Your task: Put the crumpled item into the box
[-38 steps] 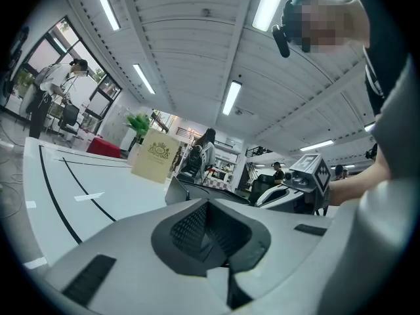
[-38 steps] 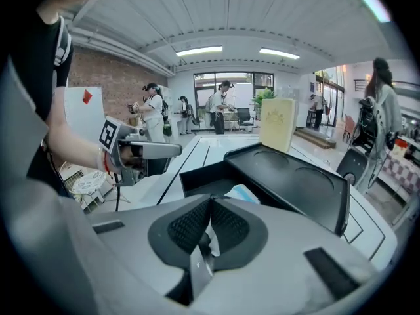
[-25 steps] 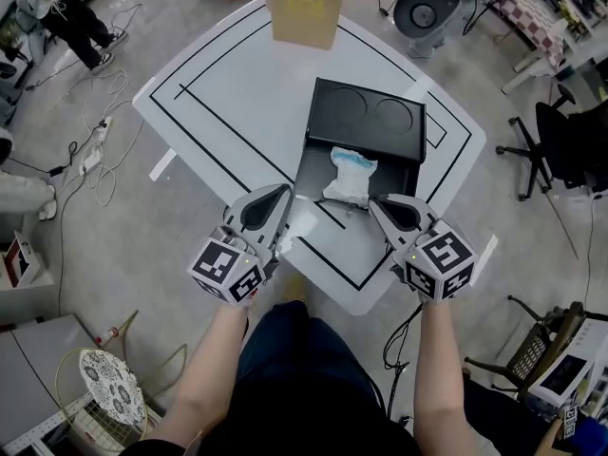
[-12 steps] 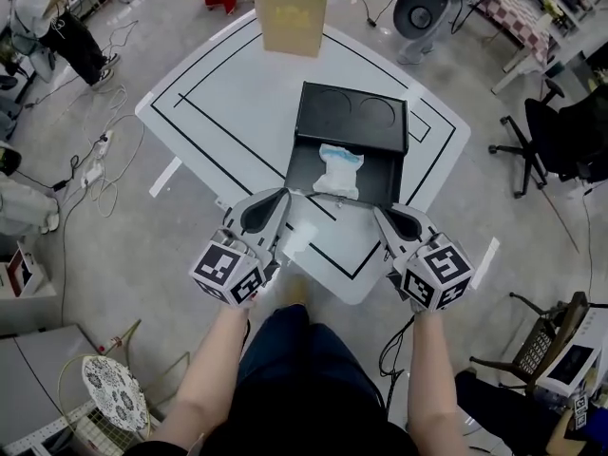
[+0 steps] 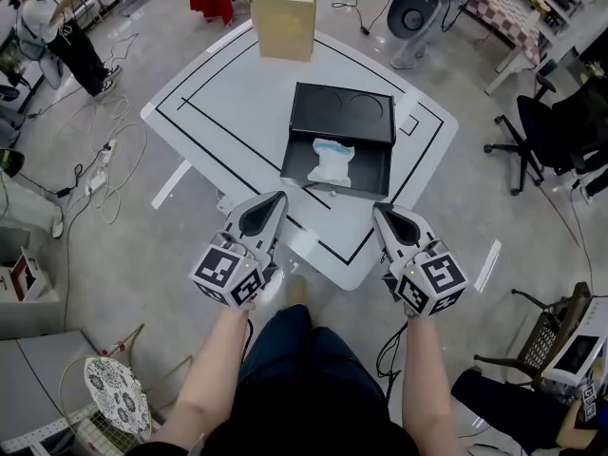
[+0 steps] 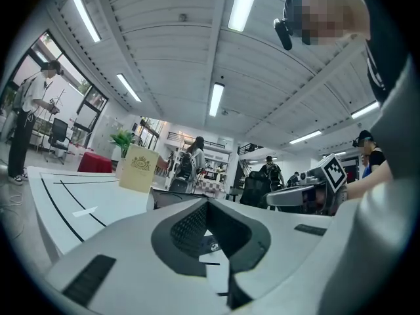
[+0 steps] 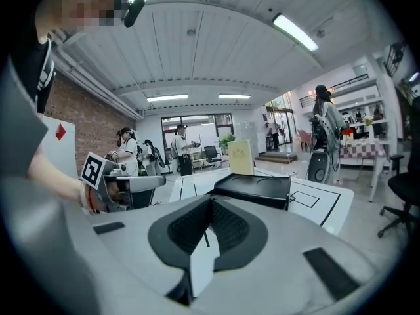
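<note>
1 crumpled item (image 5: 330, 162): found lying inside the open black box (image 5: 372, 169) on the white table (image 5: 228, 93). 2 grippers, held at the table's near edge: left gripper (image 5: 275, 200), right gripper (image 5: 382, 212), jaws pressed together, nothing gripped.

From head height we look steeply down on the box (image 5: 340, 139), well below us at mid-view. Our left gripper (image 5: 278, 199) camera rides low, near the box's front left, facing level across it toward the bag (image 6: 138, 168) behind it. Our right gripper (image 5: 379, 211) camera sits near the box's front right, tilted slightly down at it. All three views share box and bag; each gripper view catches the other gripper.
</note>
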`<state>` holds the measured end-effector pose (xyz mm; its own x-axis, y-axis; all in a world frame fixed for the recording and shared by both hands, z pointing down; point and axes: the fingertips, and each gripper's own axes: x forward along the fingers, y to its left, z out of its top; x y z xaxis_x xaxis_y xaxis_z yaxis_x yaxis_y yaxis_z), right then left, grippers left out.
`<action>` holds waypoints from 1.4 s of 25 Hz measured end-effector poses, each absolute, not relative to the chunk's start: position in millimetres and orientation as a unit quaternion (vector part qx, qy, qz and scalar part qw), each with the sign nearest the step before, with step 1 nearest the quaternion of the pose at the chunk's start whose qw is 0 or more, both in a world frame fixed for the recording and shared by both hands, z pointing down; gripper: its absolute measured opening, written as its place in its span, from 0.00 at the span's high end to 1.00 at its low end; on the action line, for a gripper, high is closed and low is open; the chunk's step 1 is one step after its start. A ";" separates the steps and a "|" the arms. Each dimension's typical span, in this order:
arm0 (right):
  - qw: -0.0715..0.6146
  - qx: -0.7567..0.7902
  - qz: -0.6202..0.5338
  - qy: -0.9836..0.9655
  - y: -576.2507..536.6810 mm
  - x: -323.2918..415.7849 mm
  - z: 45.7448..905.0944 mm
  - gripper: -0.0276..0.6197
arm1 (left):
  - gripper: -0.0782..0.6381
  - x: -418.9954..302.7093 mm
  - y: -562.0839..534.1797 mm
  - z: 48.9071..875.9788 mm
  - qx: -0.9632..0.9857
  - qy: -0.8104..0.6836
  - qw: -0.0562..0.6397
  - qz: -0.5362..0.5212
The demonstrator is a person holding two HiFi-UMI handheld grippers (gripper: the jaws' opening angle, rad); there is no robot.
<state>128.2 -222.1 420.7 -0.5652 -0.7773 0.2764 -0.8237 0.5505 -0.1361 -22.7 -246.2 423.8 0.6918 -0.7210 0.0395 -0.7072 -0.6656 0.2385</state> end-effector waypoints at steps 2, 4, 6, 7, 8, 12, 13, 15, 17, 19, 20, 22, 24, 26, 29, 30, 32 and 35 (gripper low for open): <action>0.083 0.462 0.122 -0.875 -214.4 129.1 414.9 0.95 | 0.89 -24.7 -239.0 420.8 0.912 -0.394 0.115 -0.029; 0.076 0.467 0.119 -0.873 -206.6 130.8 409.7 0.95 | 0.89 -26.5 -232.2 416.4 0.911 -0.396 0.112 -0.031; 0.069 0.473 0.116 -0.871 -198.2 133.7 405.7 0.95 | 0.89 -26.9 -224.9 412.4 0.910 -0.398 0.108 -0.034; 0.065 0.476 0.116 -0.869 -193.8 135.2 403.8 0.95 | 0.89 -26.8 -221.0 410.6 0.910 -0.398 0.106 -0.035; 0.061 0.478 0.115 -0.869 -189.5 136.4 401.8 0.95 | 0.89 -27.0 -217.1 408.7 0.910 -0.399 0.105 -0.036; 0.051 0.484 0.109 -0.867 -173.9 138.9 394.2 0.95 | 0.89 -29.5 -203.4 401.0 0.909 -0.403 0.098 -0.040; 0.050 0.485 0.107 -0.867 -170.3 139.6 392.9 0.95 | 0.89 -29.9 -200.0 399.3 0.909 -0.404 0.096 -0.040; 0.047 0.486 0.105 -0.866 -162.9 141.0 390.6 0.95 | 0.89 -30.0 -192.3 396.3 0.908 -0.406 0.094 -0.040; 0.041 0.487 0.105 -0.866 -155.9 142.1 387.9 0.95 | 0.89 -30.1 -184.9 394.4 0.908 -0.407 0.091 -0.041; 0.036 0.488 0.104 -0.866 -150.2 142.5 384.7 0.95 | 0.89 -30.5 -178.7 392.5 0.908 -0.408 0.089 -0.042; 0.035 0.489 0.103 -0.866 -147.5 142.7 383.4 0.95 | 0.89 -30.8 -175.7 391.3 0.907 -0.409 0.088 -0.041; 0.033 0.491 0.100 -0.865 -142.3 143.8 381.2 0.95 | 0.89 -30.9 -169.6 389.0 0.907 -0.411 0.086 -0.041; 0.031 0.491 0.098 -0.865 -136.6 146.0 379.1 0.95 | 0.89 -30.3 -163.3 386.7 0.906 -0.413 0.084 -0.041; 0.028 0.492 0.097 -0.865 -131.7 148.5 376.9 0.95 | 0.89 -29.5 -157.8 383.8 0.906 -0.414 0.081 -0.042; 0.024 0.493 0.096 -0.864 -127.1 151.5 374.0 0.95 | 0.89 -29.5 -152.0 380.4 0.905 -0.417 0.078 -0.041; 0.022 0.494 0.096 -0.864 -125.7 152.6 373.4 0.95 | 0.89 -29.5 -150.2 379.7 0.904 -0.418 0.077 -0.040; 0.019 0.495 0.095 -0.863 -123.2 154.7 372.2 0.95 | 0.89 -29.5 -146.9 378.0 0.904 -0.420 0.075 -0.040; 0.015 0.497 0.093 -0.862 -121.1 156.4 369.6 0.95 | 0.89 -30.2 -143.8 374.2 0.903 -0.422 0.071 -0.039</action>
